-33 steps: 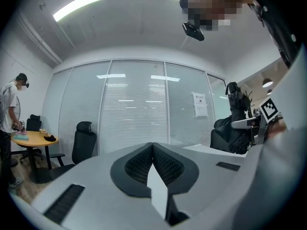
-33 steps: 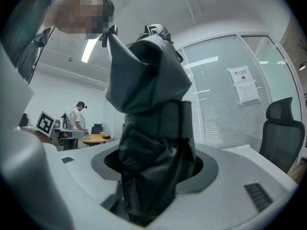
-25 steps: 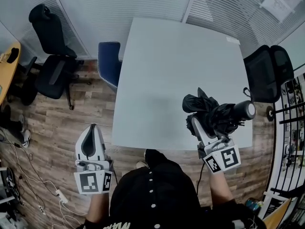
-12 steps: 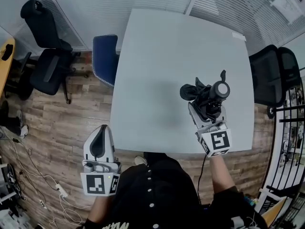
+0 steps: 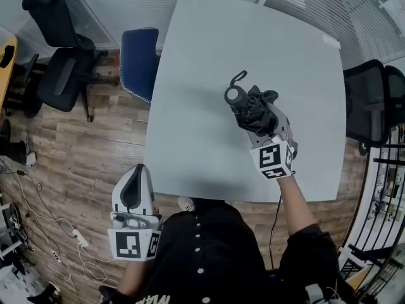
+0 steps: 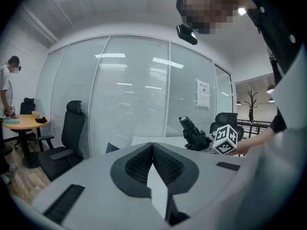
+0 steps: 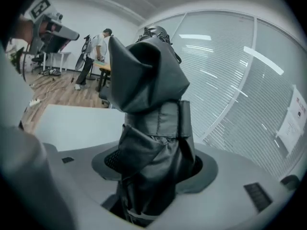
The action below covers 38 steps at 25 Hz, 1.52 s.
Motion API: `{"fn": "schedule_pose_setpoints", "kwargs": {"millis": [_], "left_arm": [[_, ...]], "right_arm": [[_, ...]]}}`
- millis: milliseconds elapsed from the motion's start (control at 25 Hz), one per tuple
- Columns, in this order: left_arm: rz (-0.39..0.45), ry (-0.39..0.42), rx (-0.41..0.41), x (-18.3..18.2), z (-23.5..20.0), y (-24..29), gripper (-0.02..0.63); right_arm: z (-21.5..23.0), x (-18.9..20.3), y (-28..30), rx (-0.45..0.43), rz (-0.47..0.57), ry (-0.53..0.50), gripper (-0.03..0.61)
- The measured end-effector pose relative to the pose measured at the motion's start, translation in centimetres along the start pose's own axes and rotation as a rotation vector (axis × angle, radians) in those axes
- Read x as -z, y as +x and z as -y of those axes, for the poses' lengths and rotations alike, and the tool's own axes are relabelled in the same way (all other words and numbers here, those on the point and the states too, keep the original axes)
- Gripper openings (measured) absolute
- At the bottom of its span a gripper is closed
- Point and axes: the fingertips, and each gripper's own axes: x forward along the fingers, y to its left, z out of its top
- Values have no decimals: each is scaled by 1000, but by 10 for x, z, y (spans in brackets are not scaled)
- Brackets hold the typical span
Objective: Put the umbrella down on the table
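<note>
Looking down from the head view, the right gripper [image 5: 271,132] reaches out over the pale tabletop [image 5: 202,62], clamped around the folded black umbrella [image 5: 252,108]. The umbrella sits over the right-hand middle of the tabletop, with its round handle [image 5: 233,95] aimed up and to the left in the picture (whether the fabric touches the surface cannot be told from above). The left gripper [image 5: 134,173] hangs well apart from it, off the tabletop's near left corner and over the wooden floor [image 5: 76,151], holding nothing. A blue chair [image 5: 139,59] stands at the tabletop's left edge, with black office chairs [image 5: 63,90] farther left.

From the left gripper view, its fingers [image 6: 136,164] are pressed together tip to tip with nothing between them. Beyond them the umbrella rises tilted, handle uppermost, just beside the right gripper's marker cube [image 6: 224,139]. A person [image 6: 6,95] stands at far left by a round wooden table [image 6: 21,122].

From the right gripper view, the umbrella fills the middle. Its bundled fabric, bound by a strap [image 7: 163,114] (wrapped across the folds), is pinched between that gripper's dark fingers [image 7: 111,158], and its free end stands up away from the camera. Behind it run glass walls with blinds [image 7: 230,75].
</note>
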Motion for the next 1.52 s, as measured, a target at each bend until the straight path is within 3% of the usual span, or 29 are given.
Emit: {"fn": "schedule_pose_setpoints", "kwargs": {"millis": [360,680,1080,1520], "left_arm": [[-37,34,-19,12,3,3,15],[-68,45,-31,25,5,6,15],[-93,26,-32,33,14,7,15],[-109,9,-42,39,14,6,15]], "right_arm": [[-30,52,74,-145,-284,-263,291],[-47,87,113,-309,-528,-385,293],[-64,103,145,-482,-645,-387,295],[-74,107,154,-677,-678,-325,308]]}}
